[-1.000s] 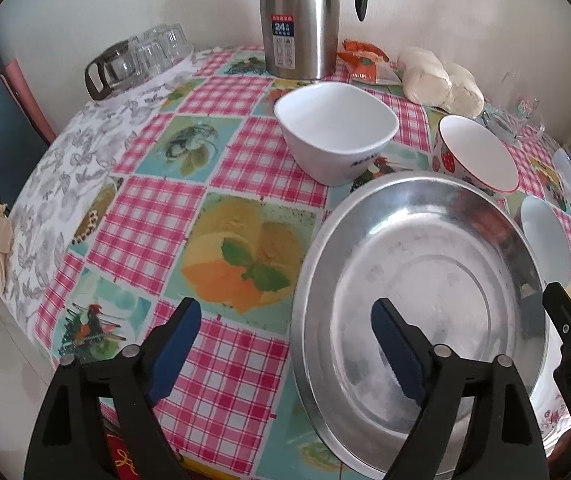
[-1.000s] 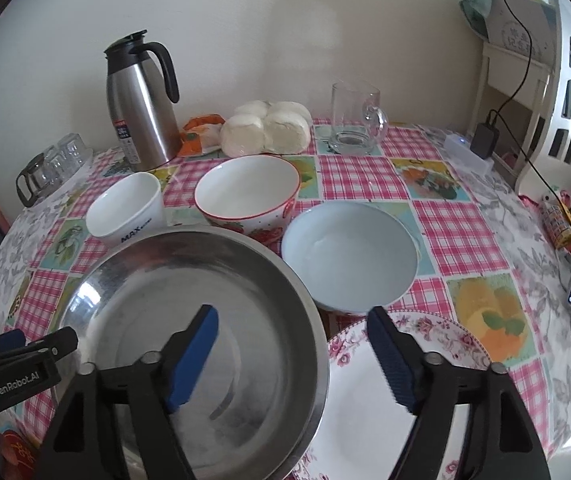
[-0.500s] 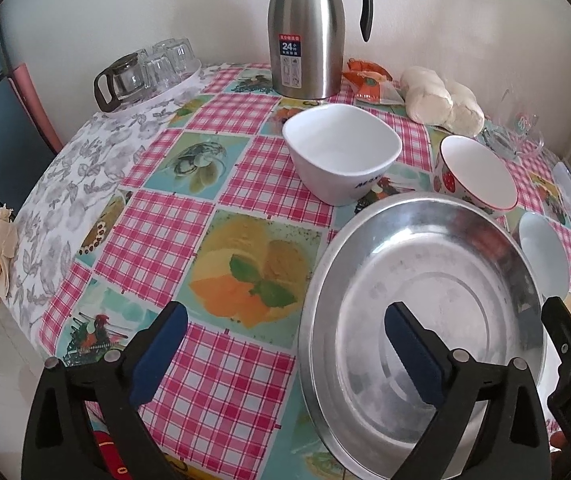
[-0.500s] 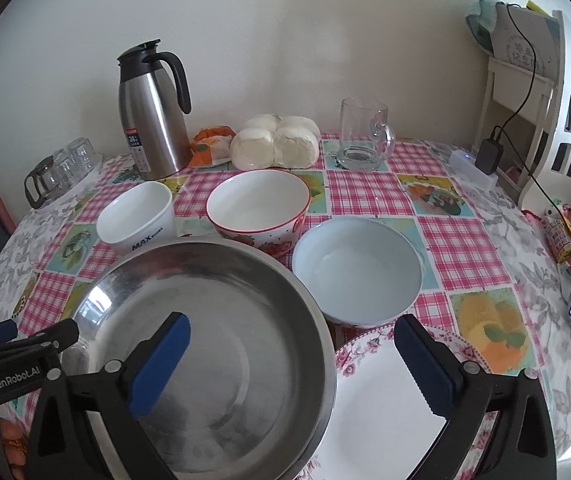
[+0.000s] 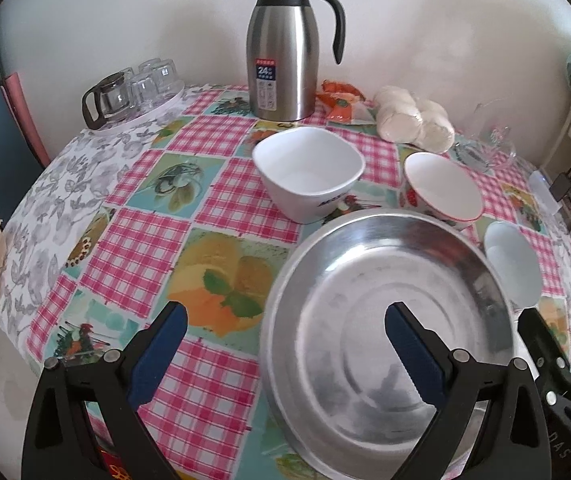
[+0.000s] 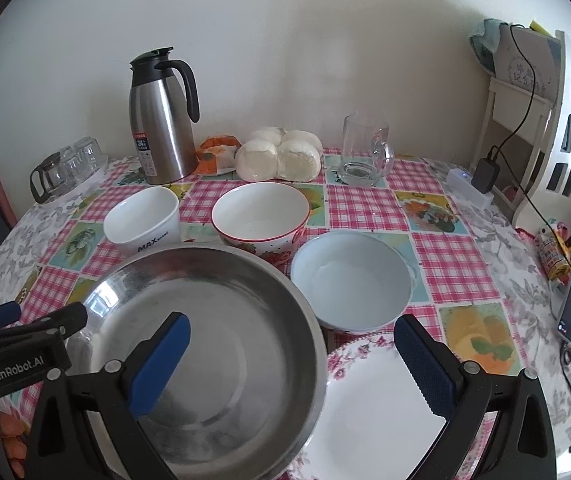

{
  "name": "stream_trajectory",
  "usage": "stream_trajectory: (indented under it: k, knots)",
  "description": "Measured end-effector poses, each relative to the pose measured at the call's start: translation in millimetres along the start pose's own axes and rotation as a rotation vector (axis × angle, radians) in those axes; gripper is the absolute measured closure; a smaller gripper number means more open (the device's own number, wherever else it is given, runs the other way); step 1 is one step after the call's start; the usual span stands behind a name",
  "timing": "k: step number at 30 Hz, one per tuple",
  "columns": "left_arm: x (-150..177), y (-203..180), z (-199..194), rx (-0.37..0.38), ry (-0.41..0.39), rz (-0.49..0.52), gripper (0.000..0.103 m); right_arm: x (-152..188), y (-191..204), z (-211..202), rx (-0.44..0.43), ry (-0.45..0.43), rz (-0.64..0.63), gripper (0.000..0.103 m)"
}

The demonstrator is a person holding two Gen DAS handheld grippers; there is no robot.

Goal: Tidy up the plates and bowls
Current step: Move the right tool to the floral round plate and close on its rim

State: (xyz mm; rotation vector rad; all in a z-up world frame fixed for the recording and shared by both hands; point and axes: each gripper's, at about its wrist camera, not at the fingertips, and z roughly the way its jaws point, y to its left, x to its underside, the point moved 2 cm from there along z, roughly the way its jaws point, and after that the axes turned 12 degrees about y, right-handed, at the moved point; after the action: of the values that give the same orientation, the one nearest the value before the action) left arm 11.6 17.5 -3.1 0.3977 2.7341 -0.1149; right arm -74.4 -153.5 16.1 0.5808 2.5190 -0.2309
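While both claws, left (image 5: 285, 344) & right (image 6: 291, 346), gape, round shiny steel pan (image 6: 213, 340) sits w/ glossy floral plate (image 6: 369, 408).

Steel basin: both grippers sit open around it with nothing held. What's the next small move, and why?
Probably bring the right gripper down and forward to the steel basin at its right rim, next to the floral plate, and close there. Its jaws are wide open and already straddle that rim, one finger over the basin, one over the plate. The left gripper is open too, straddling the basin's left rim.
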Motion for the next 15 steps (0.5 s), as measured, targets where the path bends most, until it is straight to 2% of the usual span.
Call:
stream_trajectory:
  k: [8, 15]
  knots:
    - [11.3, -34.6, -12.8, 0.08, -0.035, 0.051, 0.004, 4.8, -24.9, -10.8, 0.023, -0.01, 0.025, 0.0]
    - [20.7, -62.7, -21.7, 0.181, -0.03, 0.088, 0.004, 12.1, -69.6, -21.0, 0.041, -0.016, 0.118, 0.0]
